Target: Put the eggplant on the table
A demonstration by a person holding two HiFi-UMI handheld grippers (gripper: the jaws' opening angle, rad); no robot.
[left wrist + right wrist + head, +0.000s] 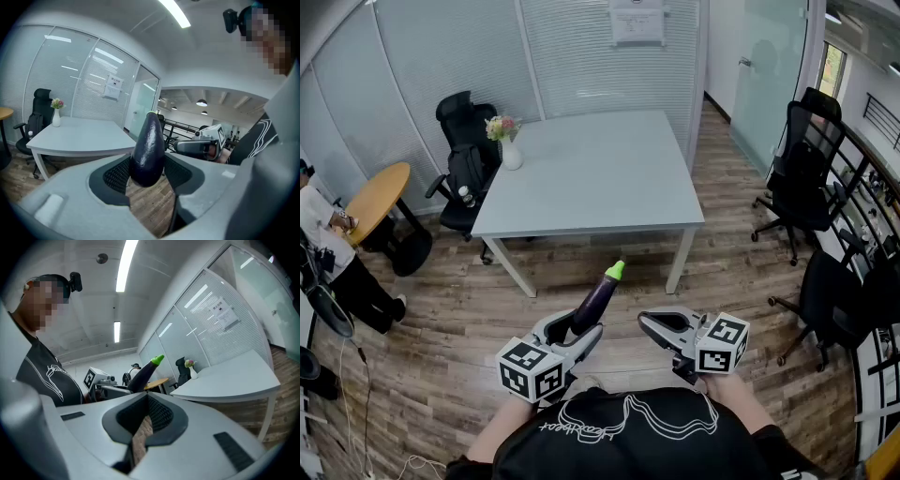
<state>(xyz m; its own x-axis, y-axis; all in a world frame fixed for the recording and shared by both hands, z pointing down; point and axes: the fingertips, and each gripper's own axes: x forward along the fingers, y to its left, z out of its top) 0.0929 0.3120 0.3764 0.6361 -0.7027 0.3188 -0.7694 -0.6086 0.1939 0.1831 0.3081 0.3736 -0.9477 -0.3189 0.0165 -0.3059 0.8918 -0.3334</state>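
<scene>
Grips eggplant (598, 295) by its lower end in left claw (584, 333); right claw (647, 324) closed, empty. Could tip or slip free onto floor (731, 272) before reaching desk (600, 178).

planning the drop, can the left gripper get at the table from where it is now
Probably not yet. The left gripper, holding the eggplant, hangs short of the table, with bare floor between. Nothing blocks the near edge, so a step forward should do it.

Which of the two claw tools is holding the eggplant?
The left gripper: its jaws clamp the thick end of the dark purple eggplant, with the green stem end sticking out. The right gripper beside it holds nothing.
</scene>
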